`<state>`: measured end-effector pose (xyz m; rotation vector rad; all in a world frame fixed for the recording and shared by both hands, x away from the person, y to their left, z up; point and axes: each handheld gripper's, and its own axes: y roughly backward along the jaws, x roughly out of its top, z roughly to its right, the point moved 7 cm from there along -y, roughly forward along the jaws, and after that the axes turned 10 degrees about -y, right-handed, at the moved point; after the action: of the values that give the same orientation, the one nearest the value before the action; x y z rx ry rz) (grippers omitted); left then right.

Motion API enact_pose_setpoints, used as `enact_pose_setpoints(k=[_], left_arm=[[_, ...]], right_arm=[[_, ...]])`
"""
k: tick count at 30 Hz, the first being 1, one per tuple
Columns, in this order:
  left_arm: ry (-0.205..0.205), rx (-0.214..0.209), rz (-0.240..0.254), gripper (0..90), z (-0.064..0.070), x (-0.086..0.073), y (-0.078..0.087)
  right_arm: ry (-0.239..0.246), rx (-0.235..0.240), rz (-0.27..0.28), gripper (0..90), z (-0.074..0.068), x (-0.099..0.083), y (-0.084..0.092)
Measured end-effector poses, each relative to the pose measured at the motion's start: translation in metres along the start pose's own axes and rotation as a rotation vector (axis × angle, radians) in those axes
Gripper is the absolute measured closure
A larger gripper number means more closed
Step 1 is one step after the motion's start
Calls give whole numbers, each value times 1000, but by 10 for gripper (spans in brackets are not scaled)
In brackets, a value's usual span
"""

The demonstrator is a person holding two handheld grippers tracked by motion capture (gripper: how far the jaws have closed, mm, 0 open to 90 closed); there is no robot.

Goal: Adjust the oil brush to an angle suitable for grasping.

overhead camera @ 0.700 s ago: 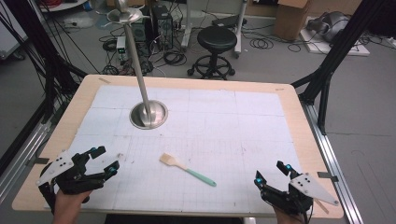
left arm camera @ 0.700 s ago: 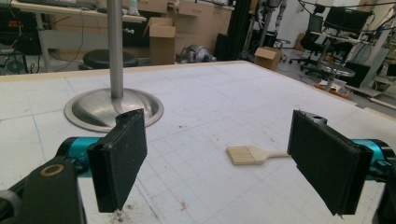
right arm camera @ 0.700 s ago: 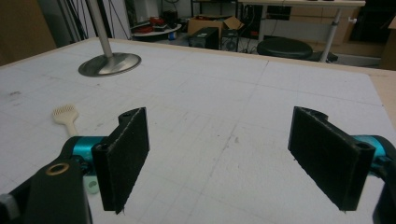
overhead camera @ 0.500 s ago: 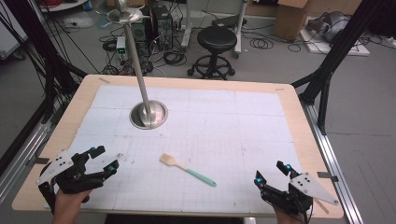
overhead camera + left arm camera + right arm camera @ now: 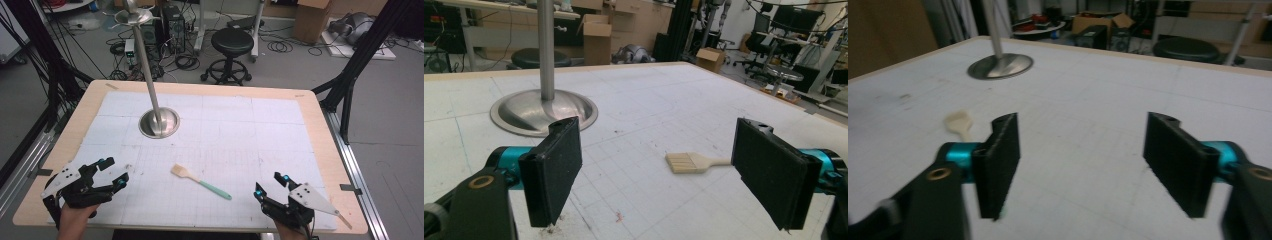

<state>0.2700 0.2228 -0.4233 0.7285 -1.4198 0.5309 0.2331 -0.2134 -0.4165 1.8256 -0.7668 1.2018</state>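
Observation:
A pastry brush (image 5: 200, 182) with tan bristles and a teal handle lies flat on the white gridded mat, between the two grippers. My left gripper (image 5: 114, 169) is open at the near left of the table, with nothing between its pads. In the left gripper view the brush (image 5: 689, 162) lies ahead of the open left gripper (image 5: 654, 165). My right gripper (image 5: 272, 185) is open at the near right, jaws empty. The right gripper view is blurred; there the brush bristles (image 5: 959, 122) show beyond the left jaw of the right gripper (image 5: 1083, 145).
A metal pole on a domed steel base (image 5: 159, 122) stands at the mat's far left, also visible as the base (image 5: 544, 110) and the base (image 5: 1000, 66). The wooden table rim (image 5: 330, 150) frames the mat. A black stool (image 5: 232, 42) and cables sit on the floor beyond.
My right gripper has shifted a little to the left, toward the brush. The left gripper and the brush have stayed put.

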Motion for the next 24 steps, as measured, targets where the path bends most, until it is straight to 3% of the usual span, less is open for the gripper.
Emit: enact_pose_setpoints(k=[1, 3, 6, 11, 12, 15, 16, 17, 24], left_arm=[[1, -1, -3, 212, 0, 0, -1], [2, -2, -8, 212, 0, -1, -2], [6, -6, -9, 214, 1, -2, -3], [9, -7, -11, 215, 0, -2, -3], [9, -7, -11, 216, 0, -2, -3], [17, -2, -10, 217, -2, -3, -2], [20, 1, -11, 217, -3, -3, -2], [24, 1, -8, 218, -3, -3, -2], [24, 0, -12, 220, -3, -3, -2]], right_arm=[[13, 32, -28, 427, -9, -4, -7], [16, 45, -44, 452, -13, -7, -11], [36, 113, -99, 607, -29, -16, -24], [104, 157, -211, 844, -45, -32, -40], [104, 157, -211, 844, -45, -32, -40], [118, 196, -314, 883, -58, -49, -55], [118, 196, -314, 883, -58, -49, -55], [153, 205, -361, 890, -65, -58, -63], [149, 220, -413, 890, -75, -69, -77]])
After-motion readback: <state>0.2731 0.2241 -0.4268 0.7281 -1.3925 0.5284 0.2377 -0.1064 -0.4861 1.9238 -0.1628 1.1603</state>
